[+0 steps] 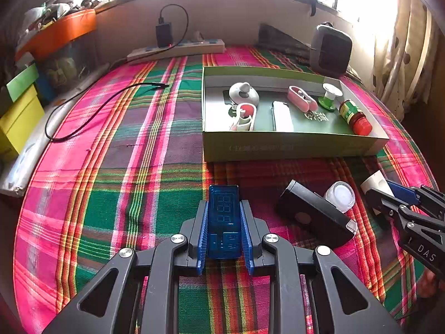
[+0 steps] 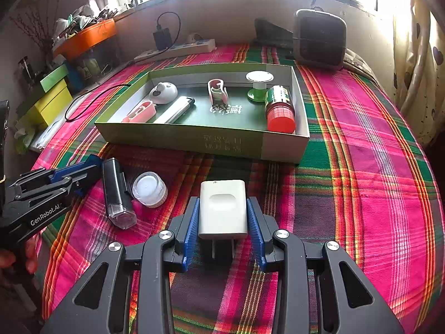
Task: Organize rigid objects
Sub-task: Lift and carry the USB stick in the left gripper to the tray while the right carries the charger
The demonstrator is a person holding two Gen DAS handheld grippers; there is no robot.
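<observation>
1. Left gripper [image 1: 224,228] clamped on blue display module [image 1: 224,217], low over the cloth at 6 o'clock of the left view.
2. Loose at 4 o'clock there: black device [image 1: 314,217], small clear jar [image 1: 340,194].
3. Right gripper [image 2: 223,222] closed around white charger [image 2: 223,208].
4. Already sorted in green box [image 1: 292,144]: six pieces, red-capped bottle [image 1: 356,117] rightmost. Judged past halfway.
5. Bright plaid cloth [image 1: 125,181]; sunlit window sill at 12 o'clock.

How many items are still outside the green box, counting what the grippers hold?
4: blue meter in the left gripper, white charger in the right gripper, black device and clear cap lying on the cloth. Others may be hidden.
</observation>
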